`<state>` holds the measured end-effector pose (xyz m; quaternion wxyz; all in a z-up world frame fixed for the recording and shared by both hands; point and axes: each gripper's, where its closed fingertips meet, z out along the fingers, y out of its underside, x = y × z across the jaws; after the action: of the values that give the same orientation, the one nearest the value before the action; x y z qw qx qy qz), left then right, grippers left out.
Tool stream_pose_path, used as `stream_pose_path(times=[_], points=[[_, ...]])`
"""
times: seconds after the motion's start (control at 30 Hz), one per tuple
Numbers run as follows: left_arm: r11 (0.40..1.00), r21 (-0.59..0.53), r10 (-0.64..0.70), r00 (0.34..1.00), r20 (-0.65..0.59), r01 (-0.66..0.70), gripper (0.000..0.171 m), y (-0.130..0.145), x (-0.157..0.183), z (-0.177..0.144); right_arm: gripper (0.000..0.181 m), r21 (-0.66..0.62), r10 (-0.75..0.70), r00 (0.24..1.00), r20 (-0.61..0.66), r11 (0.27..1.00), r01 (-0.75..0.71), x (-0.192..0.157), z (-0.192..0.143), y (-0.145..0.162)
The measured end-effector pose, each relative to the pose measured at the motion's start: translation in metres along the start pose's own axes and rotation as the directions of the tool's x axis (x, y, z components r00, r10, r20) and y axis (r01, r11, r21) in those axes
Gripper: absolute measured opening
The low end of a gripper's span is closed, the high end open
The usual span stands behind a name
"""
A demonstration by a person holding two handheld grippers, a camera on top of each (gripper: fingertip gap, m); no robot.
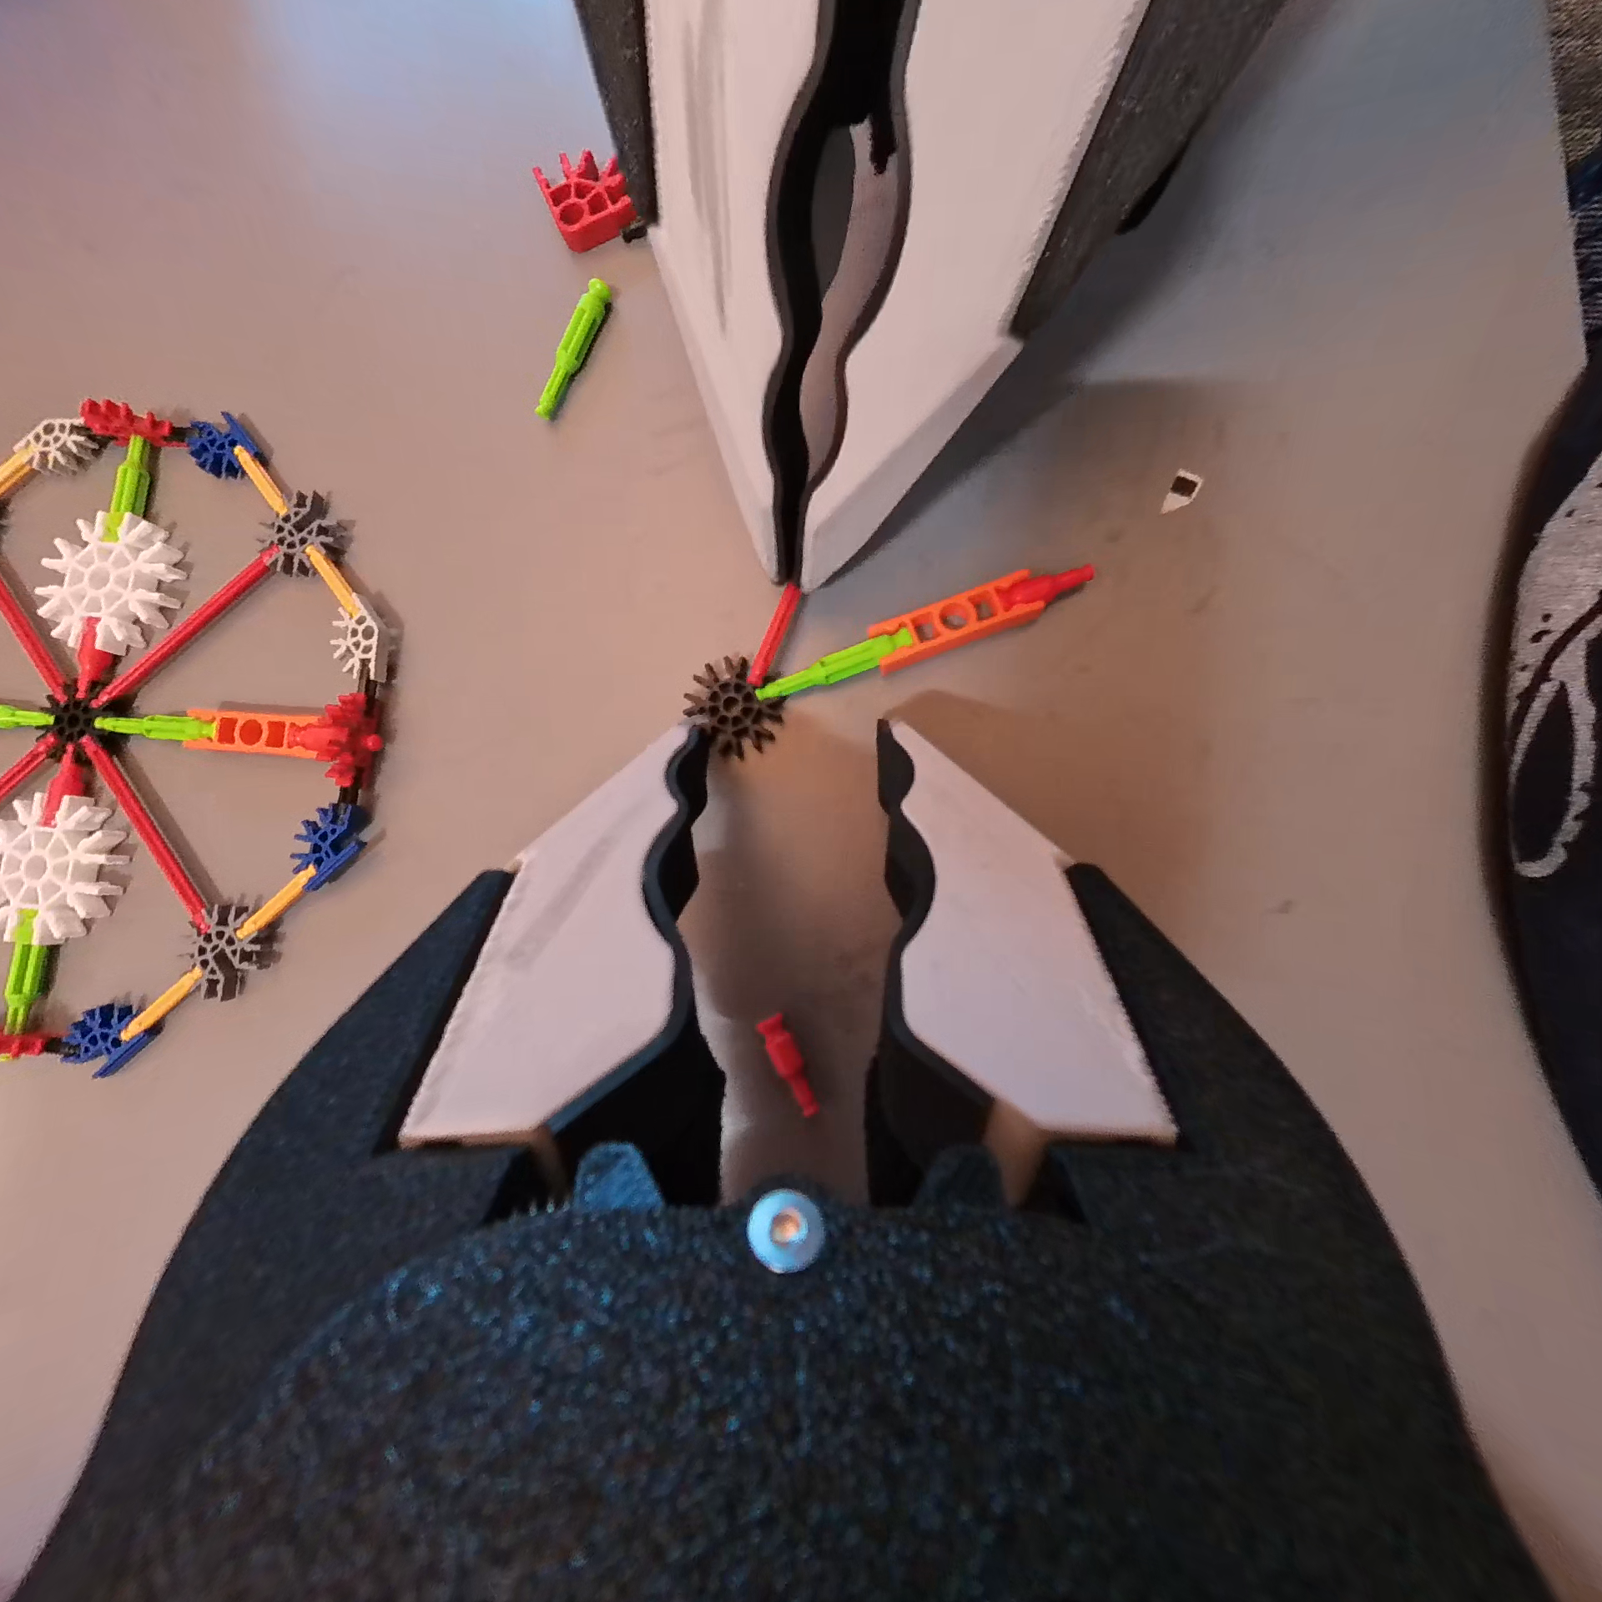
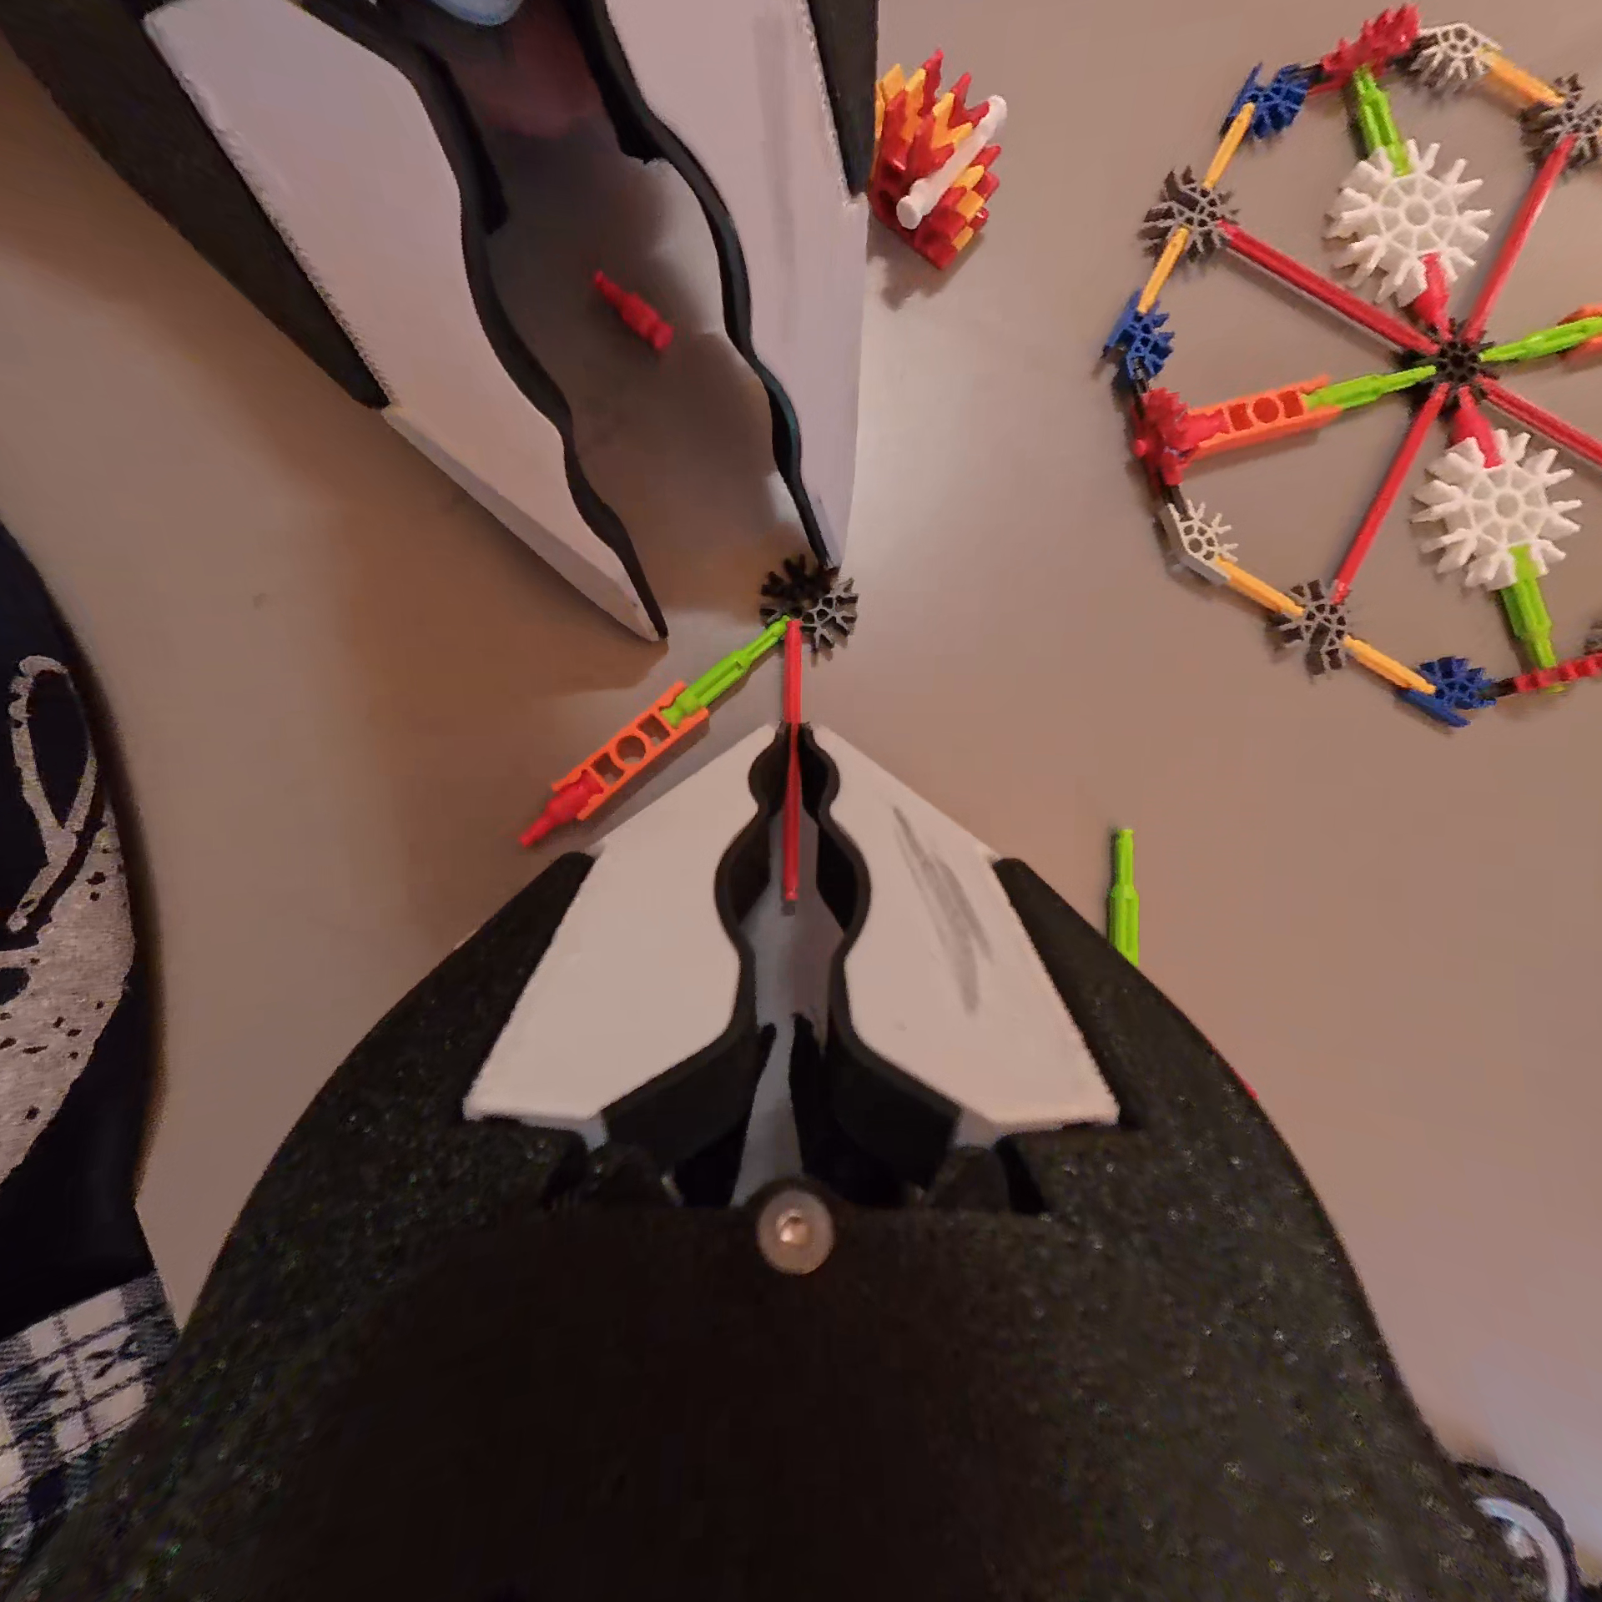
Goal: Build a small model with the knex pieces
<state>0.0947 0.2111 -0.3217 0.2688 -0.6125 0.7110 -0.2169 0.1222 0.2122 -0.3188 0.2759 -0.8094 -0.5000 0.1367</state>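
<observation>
From my left wrist view, my left tool [image 1: 793,737] is spread wide, one fingertip touching the brown hub [image 1: 732,706] on the surface [image 1: 1214,780]; a loose red peg [image 1: 787,1062] lies between its fingers. From my right wrist view, my right tool [image 2: 793,732] is clamped on the red rod [image 2: 791,780] seated in the hub [image 2: 809,604]. Twisting could snap the rod free or drag off the green rod [image 2: 728,672].

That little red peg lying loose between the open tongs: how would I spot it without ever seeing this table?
Start at the big colourful wheel on the tan table, then look to the left gripper, whose fingers stand apart. The short red peg lies on the table between them, touching nothing. Unlike the long red rod pinched by the right gripper, it is stubby and joined to nothing.
</observation>
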Motion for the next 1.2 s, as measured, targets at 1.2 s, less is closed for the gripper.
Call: stream_pose_path(times=[1.2], points=[[1.0, -0.002, 0.002, 1.0, -0.021, -0.002, 0.035, 0.0, 0.005, 0.0, 0.0, -0.021, 0.062, 0.996, 0.065, 0.998, -0.061, 0.0, 0.015, -0.018]])
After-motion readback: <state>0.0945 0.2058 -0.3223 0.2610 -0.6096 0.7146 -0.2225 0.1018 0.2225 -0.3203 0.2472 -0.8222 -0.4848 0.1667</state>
